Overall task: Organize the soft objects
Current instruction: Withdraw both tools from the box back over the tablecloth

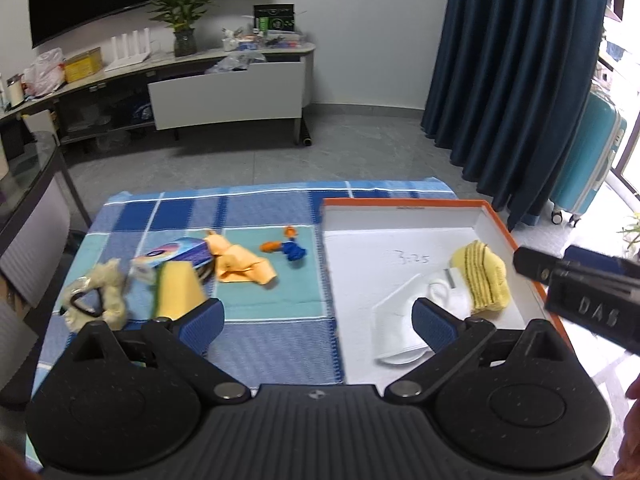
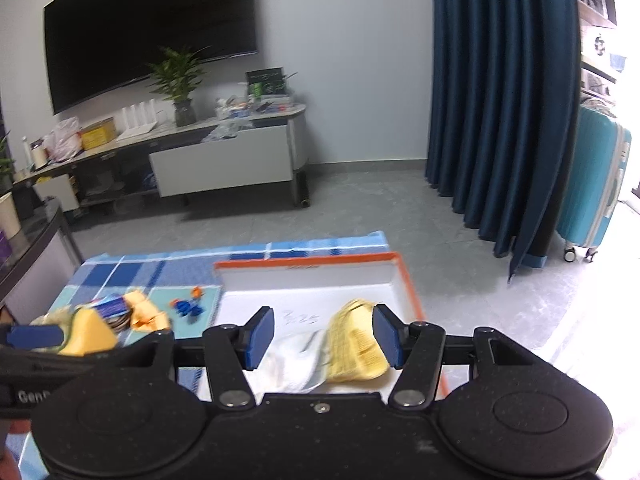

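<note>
A white box with an orange rim (image 1: 400, 203) stands on the right of the blue plaid cloth (image 1: 256, 208). Inside it lie a yellow knitted cloth (image 1: 482, 276) and a white face mask (image 1: 404, 320). My left gripper (image 1: 316, 320) hangs wide open over the box's left edge, with nothing between its pads. My right gripper (image 2: 323, 336) is open above the yellow cloth (image 2: 356, 344) and the mask (image 2: 296, 364), and its pads do not press on either. Left of the box lie an orange cloth (image 1: 240, 264), a blue and orange toy (image 1: 290, 246), a yellow sponge (image 1: 178, 288) and a cream plush ring (image 1: 104, 296).
A purple carton (image 1: 180, 256) leans on the sponge. Beyond the table are grey floor, a low TV cabinet (image 1: 224, 92) with a plant, a dark blue curtain (image 1: 512, 80) and a turquoise suitcase (image 1: 588, 160). A glass side table (image 1: 36, 168) stands at the left.
</note>
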The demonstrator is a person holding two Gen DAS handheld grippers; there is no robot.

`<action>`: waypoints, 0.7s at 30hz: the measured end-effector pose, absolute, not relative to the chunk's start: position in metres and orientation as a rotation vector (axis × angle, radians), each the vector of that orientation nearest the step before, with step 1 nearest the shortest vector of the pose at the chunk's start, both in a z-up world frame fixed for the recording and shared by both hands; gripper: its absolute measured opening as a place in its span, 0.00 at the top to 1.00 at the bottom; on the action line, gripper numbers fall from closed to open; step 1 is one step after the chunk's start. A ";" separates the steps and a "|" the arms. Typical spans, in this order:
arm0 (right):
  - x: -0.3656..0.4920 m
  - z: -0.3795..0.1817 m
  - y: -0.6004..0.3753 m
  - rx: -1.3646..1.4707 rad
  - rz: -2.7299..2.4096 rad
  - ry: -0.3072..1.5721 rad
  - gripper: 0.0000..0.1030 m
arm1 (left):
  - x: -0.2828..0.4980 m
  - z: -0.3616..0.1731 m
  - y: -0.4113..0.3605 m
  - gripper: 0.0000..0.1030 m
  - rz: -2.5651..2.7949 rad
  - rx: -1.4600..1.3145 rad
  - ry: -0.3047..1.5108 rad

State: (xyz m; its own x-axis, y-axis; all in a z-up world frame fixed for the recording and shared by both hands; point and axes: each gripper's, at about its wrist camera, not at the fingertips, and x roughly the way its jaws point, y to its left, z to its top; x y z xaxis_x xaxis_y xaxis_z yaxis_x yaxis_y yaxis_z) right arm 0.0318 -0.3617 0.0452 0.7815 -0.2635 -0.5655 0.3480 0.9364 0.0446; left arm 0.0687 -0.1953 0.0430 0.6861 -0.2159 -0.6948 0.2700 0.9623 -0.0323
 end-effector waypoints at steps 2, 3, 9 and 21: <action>0.033 0.044 -0.351 0.139 -0.318 0.589 0.35 | 0.068 0.044 -0.187 0.00 -0.257 0.064 0.766; 0.033 0.043 -0.346 0.138 -0.309 0.592 0.35 | 0.068 0.044 -0.183 0.00 -0.254 0.061 0.765; 0.039 0.043 -0.323 0.121 -0.263 0.600 0.35 | 0.065 0.044 -0.158 0.00 -0.226 0.037 0.761; 0.053 0.039 -0.288 0.091 -0.199 0.624 0.35 | 0.062 0.042 -0.120 0.00 -0.174 0.008 0.758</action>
State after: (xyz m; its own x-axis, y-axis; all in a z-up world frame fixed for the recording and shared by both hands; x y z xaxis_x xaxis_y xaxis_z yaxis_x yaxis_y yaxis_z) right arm 0.0533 -0.2880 0.0386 0.7935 -0.1570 -0.5880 0.2119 0.9770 0.0252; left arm 0.0622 -0.1205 0.0422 0.7129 -0.1538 -0.6842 0.1593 0.9857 -0.0556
